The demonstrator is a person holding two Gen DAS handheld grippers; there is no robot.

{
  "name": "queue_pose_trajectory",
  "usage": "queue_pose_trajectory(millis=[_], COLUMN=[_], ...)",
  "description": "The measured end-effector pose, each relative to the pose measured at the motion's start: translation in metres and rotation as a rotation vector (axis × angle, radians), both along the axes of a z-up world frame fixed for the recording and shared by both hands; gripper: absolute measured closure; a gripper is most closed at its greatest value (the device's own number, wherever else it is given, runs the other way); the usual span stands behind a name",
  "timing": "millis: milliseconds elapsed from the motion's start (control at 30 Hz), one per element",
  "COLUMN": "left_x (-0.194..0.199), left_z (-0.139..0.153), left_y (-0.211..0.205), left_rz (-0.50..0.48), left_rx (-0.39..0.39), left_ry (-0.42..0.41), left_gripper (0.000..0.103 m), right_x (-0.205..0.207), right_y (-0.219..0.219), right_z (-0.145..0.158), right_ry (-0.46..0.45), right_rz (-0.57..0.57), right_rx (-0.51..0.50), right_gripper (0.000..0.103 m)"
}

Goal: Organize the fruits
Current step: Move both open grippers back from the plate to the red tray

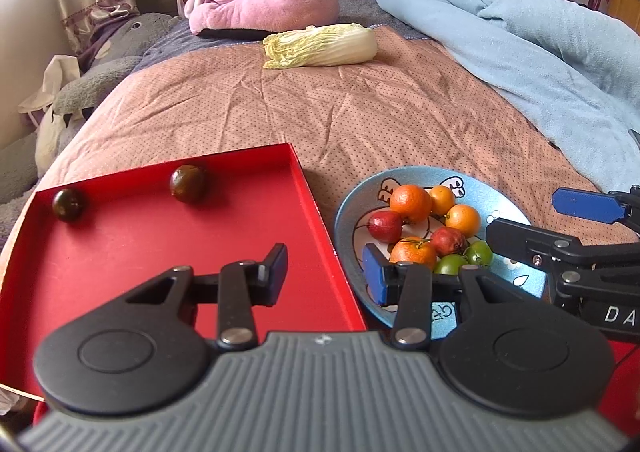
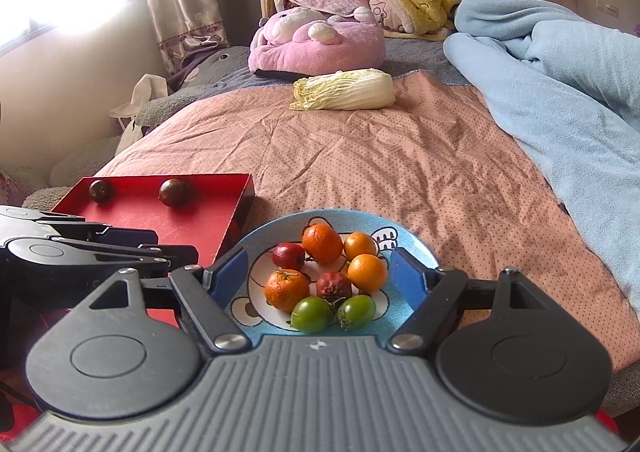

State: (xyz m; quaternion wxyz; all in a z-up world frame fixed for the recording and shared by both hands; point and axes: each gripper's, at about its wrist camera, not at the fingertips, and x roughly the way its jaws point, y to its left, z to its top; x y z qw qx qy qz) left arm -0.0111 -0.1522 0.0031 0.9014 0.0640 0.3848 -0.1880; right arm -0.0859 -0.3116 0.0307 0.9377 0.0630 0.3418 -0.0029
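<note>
Right wrist view has the right gripper [image 2: 320, 272] low in the middle of the frame, jaws spread wide with nothing pinched, straddling the fruit on the blue cartoon plate [image 2: 420, 248]: oranges [image 2: 323, 243], two reddish fruits [image 2: 289, 256] and two green tomatoes [image 2: 311, 314]. Left wrist view shows the left gripper [image 1: 326, 272] at bottom centre, jaws apart and empty, over the edge of the red tray [image 1: 160, 252], where two dark fruits [image 1: 188, 183] sit upper left. Further up, a napa cabbage [image 1: 320, 45] lies on the bedspread [image 1: 360, 111].
</note>
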Motion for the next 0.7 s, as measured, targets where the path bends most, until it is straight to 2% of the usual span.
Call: queue_pose_trajectory(millis=[700], left_x=[0.022], left_z=[-0.006], left_y=[0.055], left_rz=[0.124], left_rx=[-0.036], left_ry=[0.023], left_gripper=[0.059], right_x=[0.026], right_y=[0.052], right_z=[-0.001], right_ry=[0.030], right_rz=[0.141], right_rx=[-0.020], right_gripper=[0.021])
